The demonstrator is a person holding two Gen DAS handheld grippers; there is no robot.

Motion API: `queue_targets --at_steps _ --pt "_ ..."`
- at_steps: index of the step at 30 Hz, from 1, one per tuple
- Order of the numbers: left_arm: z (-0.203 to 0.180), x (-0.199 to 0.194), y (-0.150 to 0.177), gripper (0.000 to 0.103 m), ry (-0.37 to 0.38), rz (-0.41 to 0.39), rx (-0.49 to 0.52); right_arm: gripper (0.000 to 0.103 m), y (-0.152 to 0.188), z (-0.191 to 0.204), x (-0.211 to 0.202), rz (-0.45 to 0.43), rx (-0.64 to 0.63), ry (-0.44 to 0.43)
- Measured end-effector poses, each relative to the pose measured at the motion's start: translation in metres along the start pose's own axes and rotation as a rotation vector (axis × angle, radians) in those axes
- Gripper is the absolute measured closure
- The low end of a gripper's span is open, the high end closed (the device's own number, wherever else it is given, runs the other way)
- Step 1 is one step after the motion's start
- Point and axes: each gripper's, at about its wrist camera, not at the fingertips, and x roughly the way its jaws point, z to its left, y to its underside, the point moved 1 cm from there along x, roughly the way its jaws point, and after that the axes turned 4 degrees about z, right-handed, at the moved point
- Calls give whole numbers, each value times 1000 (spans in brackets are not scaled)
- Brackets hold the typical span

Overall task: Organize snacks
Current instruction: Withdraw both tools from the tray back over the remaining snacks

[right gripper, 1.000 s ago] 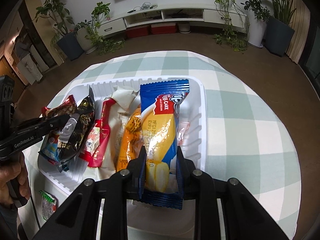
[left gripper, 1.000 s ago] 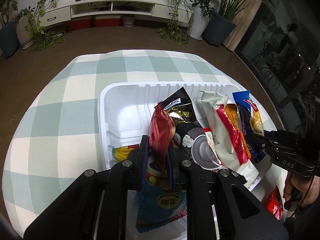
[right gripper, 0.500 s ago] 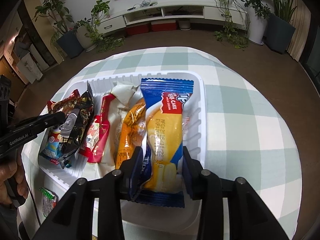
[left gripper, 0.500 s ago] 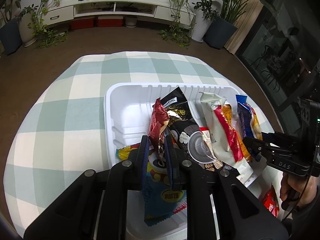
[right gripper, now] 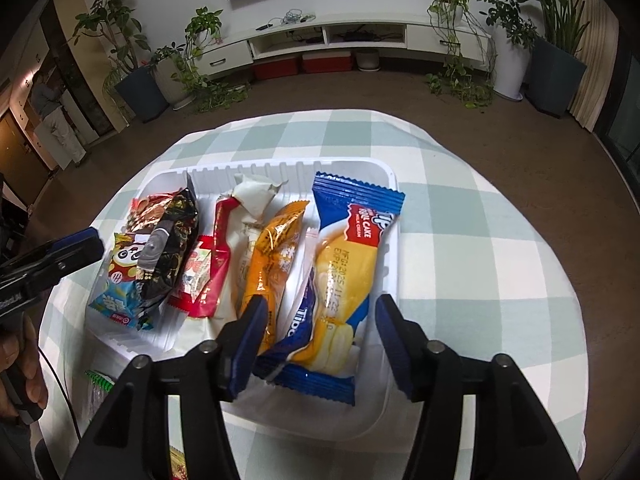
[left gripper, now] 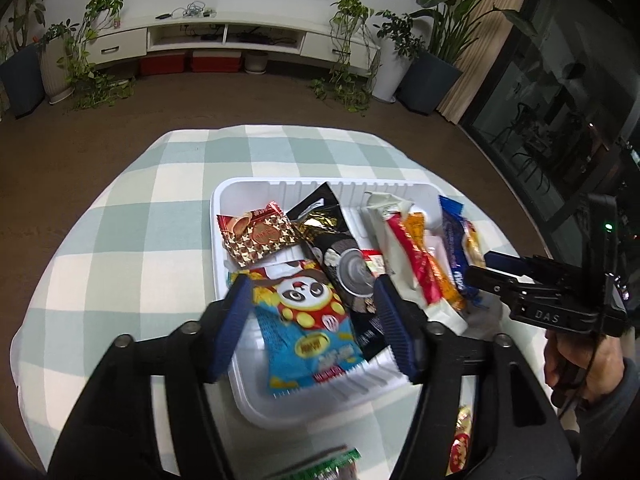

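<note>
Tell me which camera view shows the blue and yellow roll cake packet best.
The right wrist view: the blue and yellow roll cake packet lies face-up in the white plastic tray, label readable, between the opening jaws of the right gripper. The left wrist view shows it only edge-on at the tray's far side, partly hidden.

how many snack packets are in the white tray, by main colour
blue packets: 2
red packets: 2
black packet: 1
orange packet: 1
white packet with a red stripe: 1
total in the tray: 7
</note>
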Motion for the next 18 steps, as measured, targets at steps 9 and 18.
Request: queue_targets --at_steps 9,18 --pt "-14 -42 39 3 33 -31 -4 16 14 -20 -43 -69 90 -68" --pt "-28 -84 109 0 -43 -84 21 3 81 -59 -111 -211 365 -302"
